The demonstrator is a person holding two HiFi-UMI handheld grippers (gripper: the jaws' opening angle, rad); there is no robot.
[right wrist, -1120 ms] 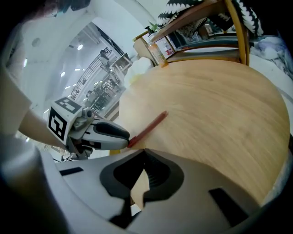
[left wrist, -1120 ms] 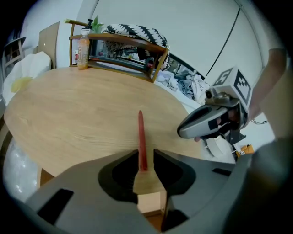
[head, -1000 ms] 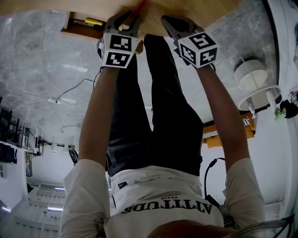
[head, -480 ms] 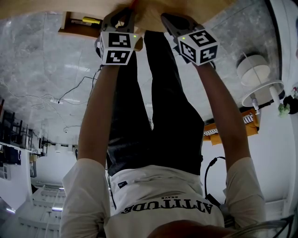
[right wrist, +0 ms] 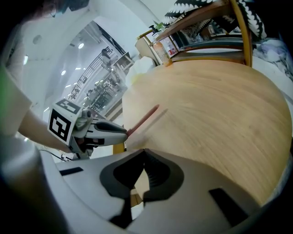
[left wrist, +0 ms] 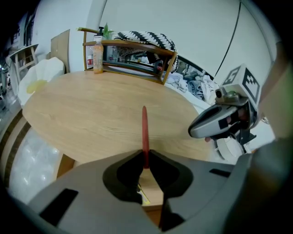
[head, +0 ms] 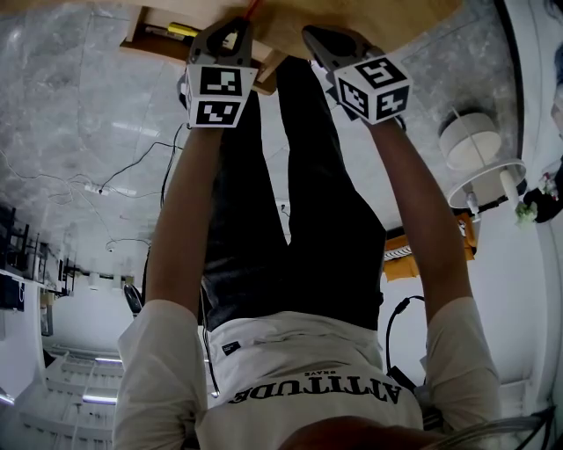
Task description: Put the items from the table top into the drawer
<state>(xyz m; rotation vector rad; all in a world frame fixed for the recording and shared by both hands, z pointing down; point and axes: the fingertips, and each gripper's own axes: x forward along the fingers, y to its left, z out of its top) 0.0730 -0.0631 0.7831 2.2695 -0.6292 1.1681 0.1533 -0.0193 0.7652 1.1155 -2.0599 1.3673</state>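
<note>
A thin red pencil [left wrist: 144, 132] sticks out forward from my left gripper [left wrist: 145, 157], whose jaws are shut on its near end, over the round wooden table [left wrist: 91, 114]. In the head view only the pencil's tip [head: 253, 7] shows past the left gripper [head: 230, 33]. Below the table's edge the wooden drawer [head: 154, 44] stands open with a yellow item [head: 180, 29] inside; part of it shows under the jaws [left wrist: 151, 194]. My right gripper [right wrist: 144, 157] is shut with nothing in it, just right of the left gripper [right wrist: 98, 130], at the table's near edge.
A wooden rack [left wrist: 132, 55] with an orange bottle [left wrist: 97, 57] stands at the table's far side, with clothes heaped behind it. On the floor are cables [head: 132, 176], a white round stand [head: 479, 149] and an orange object [head: 422, 250]. The person's legs are below the table's edge.
Both grippers have shifted a little along the table's near edge. More of the open drawer now shows beside the left gripper. The red pencil stays gripped.
</note>
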